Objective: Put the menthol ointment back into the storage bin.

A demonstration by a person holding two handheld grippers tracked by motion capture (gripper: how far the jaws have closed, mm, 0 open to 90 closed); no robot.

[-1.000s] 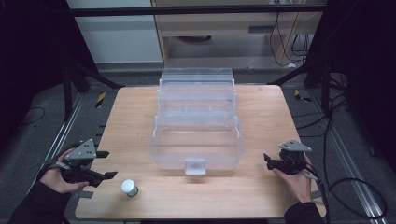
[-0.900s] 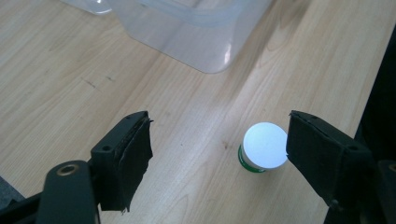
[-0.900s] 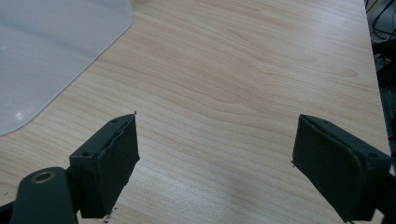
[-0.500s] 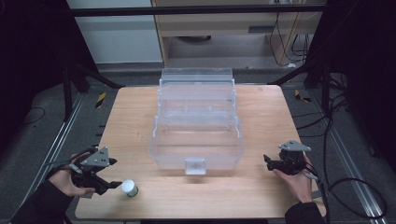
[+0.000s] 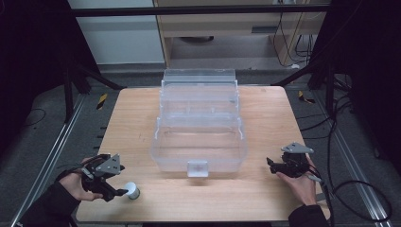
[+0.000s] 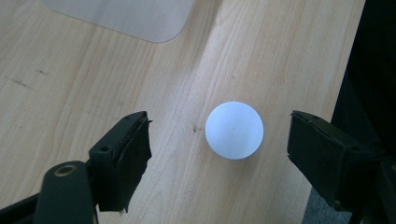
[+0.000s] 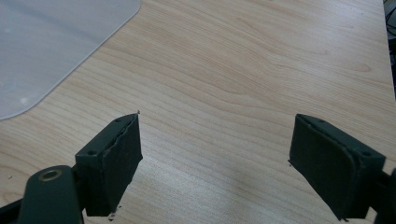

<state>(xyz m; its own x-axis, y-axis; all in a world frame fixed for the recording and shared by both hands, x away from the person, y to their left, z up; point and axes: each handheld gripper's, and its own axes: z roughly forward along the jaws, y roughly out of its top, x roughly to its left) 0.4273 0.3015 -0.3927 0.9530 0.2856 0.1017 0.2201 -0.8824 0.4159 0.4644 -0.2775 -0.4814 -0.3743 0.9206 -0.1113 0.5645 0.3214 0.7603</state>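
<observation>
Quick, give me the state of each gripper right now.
Left gripper: open, jaws either side of the small white container, not touching it.
Right gripper: open, holding nothing, over bare table.

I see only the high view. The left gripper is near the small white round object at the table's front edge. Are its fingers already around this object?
Observer: In the left gripper view, the small white round object sits between the open black fingers, nearer the right one, touching neither.
Operator: And the right gripper, does it hold something?
Observer: No. The right gripper is open over bare wooden table.
Operator: What is close to it?
Observer: One rounded corner of the clear plastic box, at upper left of its view.
</observation>
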